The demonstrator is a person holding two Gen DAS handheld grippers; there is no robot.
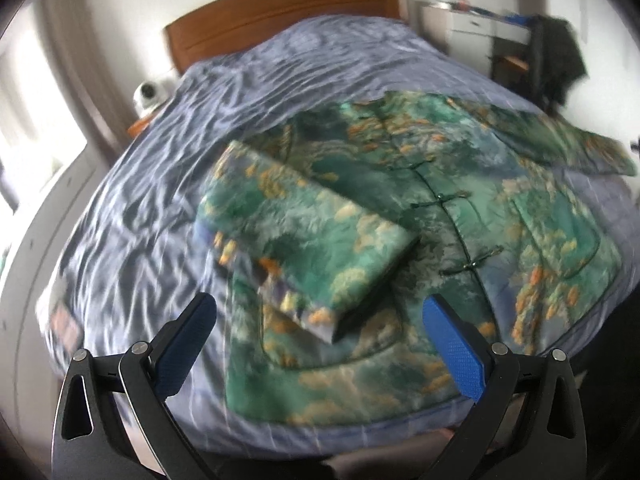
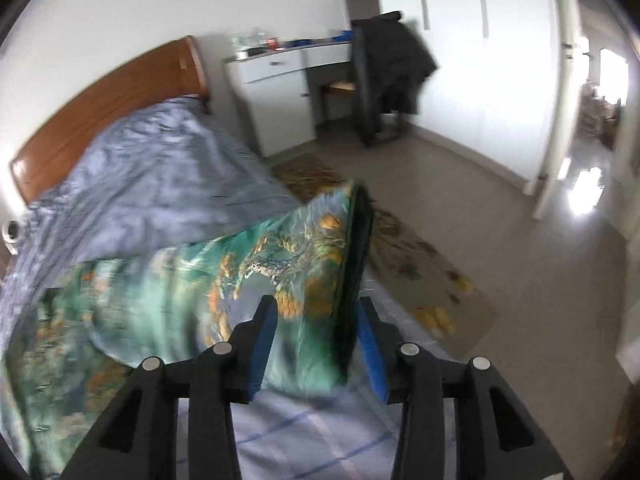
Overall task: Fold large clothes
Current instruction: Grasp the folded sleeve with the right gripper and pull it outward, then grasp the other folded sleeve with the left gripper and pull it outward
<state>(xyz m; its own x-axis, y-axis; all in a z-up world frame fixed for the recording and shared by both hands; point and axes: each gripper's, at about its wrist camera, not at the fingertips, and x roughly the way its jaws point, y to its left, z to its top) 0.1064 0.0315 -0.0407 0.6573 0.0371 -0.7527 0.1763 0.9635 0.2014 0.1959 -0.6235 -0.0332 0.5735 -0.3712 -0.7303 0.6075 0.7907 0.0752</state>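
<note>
A large green padded jacket (image 1: 460, 216) with orange and blue print and knot buttons lies front-up on the bed. Its left sleeve (image 1: 304, 236) is folded across the body. The other sleeve (image 1: 560, 140) stretches out to the far right. My left gripper (image 1: 320, 316) is open and empty, just above the folded sleeve's cuff. In the right wrist view my right gripper (image 2: 316, 320) is shut on the jacket's right sleeve (image 2: 304, 264) near its dark cuff and holds it raised at the bed's edge.
The bed has a wrinkled blue-grey cover (image 1: 160, 168) and a wooden headboard (image 1: 280, 12). A white desk (image 2: 280, 80) and a chair draped with dark clothes (image 2: 392, 72) stand beside the bed. A patterned rug (image 2: 408, 248) lies on the floor.
</note>
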